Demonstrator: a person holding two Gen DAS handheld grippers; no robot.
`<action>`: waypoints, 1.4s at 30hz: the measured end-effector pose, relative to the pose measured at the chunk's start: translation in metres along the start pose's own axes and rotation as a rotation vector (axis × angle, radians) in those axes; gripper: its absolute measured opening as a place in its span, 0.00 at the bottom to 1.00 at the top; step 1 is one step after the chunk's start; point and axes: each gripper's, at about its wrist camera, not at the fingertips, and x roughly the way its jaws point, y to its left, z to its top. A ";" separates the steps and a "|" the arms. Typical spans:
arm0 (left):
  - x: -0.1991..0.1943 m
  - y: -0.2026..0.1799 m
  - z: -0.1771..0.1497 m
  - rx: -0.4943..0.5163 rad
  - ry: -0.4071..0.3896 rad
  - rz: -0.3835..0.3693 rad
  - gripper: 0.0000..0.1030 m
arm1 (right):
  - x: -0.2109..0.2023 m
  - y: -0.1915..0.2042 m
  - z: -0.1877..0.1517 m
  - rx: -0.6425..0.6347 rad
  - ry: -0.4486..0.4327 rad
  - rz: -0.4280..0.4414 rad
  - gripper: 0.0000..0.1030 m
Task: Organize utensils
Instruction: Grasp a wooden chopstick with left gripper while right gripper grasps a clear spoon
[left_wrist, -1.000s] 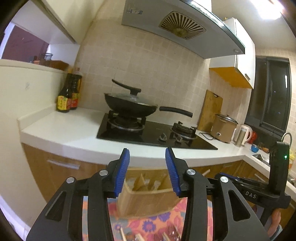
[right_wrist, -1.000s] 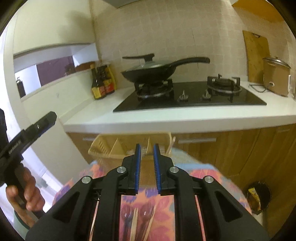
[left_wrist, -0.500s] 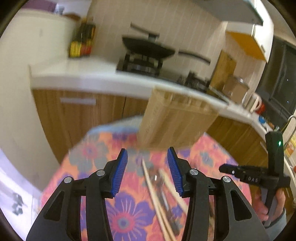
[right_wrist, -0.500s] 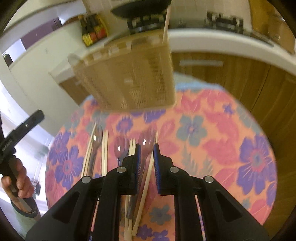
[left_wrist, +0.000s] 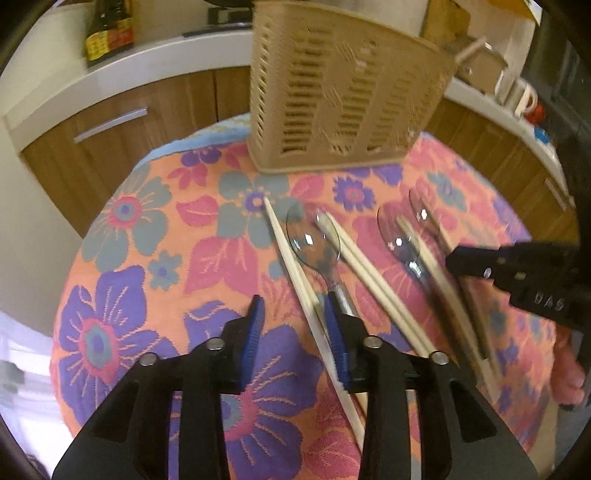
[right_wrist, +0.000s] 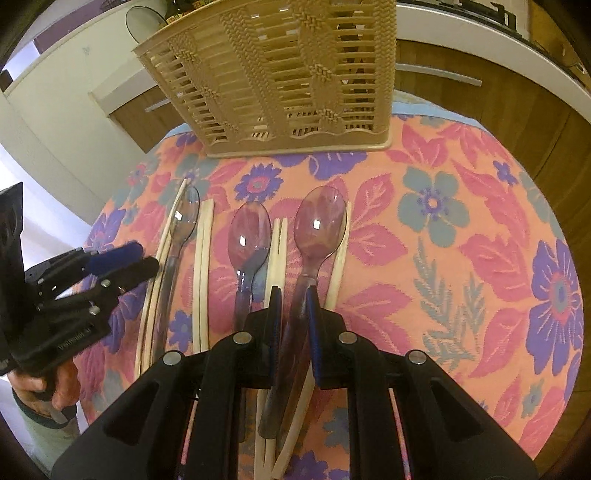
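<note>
A beige slotted utensil holder (left_wrist: 343, 92) (right_wrist: 280, 74) stands at the far side of a round table with a floral cloth (left_wrist: 122, 295) (right_wrist: 480, 258). Three clear plastic spoons (right_wrist: 183, 218) (right_wrist: 249, 232) (right_wrist: 321, 225) lie in a row with several pale chopsticks (right_wrist: 203, 258) between them. My left gripper (left_wrist: 293, 325) (right_wrist: 136, 258) hovers low over the leftmost chopstick (left_wrist: 284, 243); its jaws are closing, and the chopstick runs just inside the right finger without being pinched. My right gripper (right_wrist: 293, 306) (left_wrist: 454, 258) is shut to a thin slit, with the rightmost spoon's handle showing in that slit.
Wooden cabinet doors and a white countertop (left_wrist: 155, 62) wrap behind the table. Sauce bottles (left_wrist: 109, 33) stand on the counter at left, and a white mug (left_wrist: 517, 96) at right. A person's hands (right_wrist: 40, 387) (left_wrist: 569, 369) hold the gripper handles at the table's edges.
Both grippers have sunk and tipped down from facing the stove to facing the tabletop. The left jaws stand narrower than before. The right slit looks unchanged and now lines up over a spoon handle.
</note>
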 end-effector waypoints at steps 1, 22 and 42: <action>0.000 -0.001 0.000 0.005 -0.005 0.004 0.28 | 0.001 0.002 0.001 -0.004 0.000 -0.009 0.11; -0.013 0.011 -0.016 -0.047 -0.042 -0.025 0.00 | 0.004 0.009 0.005 0.021 0.007 -0.029 0.09; 0.002 0.013 0.006 -0.028 0.058 -0.045 0.25 | -0.017 -0.062 -0.026 0.069 0.042 -0.125 0.18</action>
